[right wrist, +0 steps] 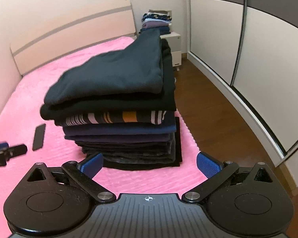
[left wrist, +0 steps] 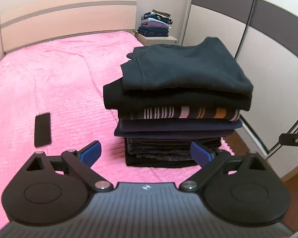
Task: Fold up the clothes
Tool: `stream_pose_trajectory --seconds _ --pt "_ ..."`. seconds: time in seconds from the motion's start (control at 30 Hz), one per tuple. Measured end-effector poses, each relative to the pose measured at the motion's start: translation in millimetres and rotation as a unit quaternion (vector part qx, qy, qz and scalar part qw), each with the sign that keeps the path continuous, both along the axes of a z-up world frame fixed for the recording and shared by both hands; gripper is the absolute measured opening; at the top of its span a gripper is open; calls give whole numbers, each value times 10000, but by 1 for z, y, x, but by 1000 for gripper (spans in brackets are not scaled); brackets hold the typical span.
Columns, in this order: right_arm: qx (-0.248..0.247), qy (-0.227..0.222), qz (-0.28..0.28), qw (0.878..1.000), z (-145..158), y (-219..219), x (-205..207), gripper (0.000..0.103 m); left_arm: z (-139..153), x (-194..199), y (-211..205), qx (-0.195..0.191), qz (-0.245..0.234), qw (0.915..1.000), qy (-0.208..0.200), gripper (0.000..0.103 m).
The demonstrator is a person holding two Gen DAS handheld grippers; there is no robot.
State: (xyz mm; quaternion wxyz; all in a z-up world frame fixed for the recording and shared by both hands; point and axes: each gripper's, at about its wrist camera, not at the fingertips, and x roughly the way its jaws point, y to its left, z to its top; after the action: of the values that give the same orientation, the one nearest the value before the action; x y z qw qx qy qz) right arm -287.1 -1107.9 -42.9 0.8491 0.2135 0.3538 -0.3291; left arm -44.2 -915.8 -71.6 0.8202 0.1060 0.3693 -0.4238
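Folded dark clothes (left wrist: pixel 176 103) sit stacked at centre frame on the pink ribbed bed cover (left wrist: pixel 49 91); no loose garment shows. Your left tool (left wrist: pixel 146 151) and right tool (right wrist: pixel 150 163) are spread, holding nothing.

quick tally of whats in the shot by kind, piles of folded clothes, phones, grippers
piles of folded clothes: 2, the tall pile on the pink bed and a smaller pile on the nightstand
black phone lying flat on the bed: 1
grippers: 2, left gripper and right gripper, both open and empty
total: 5
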Motion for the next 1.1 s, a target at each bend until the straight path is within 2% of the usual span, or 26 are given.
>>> stream_pose_trajectory --seconds 0.1,0.33,0.57,0.7,1.1 --pt "-51 -116 -62 9999 14 14 -5 103 9 -12 15 -147 -52 9998 147 95" --pt "-10 -173 -107 9998 30 54 -7 103 25 -41 44 -129 -686 9973 -227 95" --pt "-32 -114 -283 9995 38 90 -11 103 32 -42 74 -243 -467 9986 68 96" --pt "-47 -100 -341 9994 42 108 -15 103 36 -44 85 58 -529 9985 84 95" --pt "-93 207 -616 9978 44 149 -26 103 37 -51 116 410 -843 9956 85 94"
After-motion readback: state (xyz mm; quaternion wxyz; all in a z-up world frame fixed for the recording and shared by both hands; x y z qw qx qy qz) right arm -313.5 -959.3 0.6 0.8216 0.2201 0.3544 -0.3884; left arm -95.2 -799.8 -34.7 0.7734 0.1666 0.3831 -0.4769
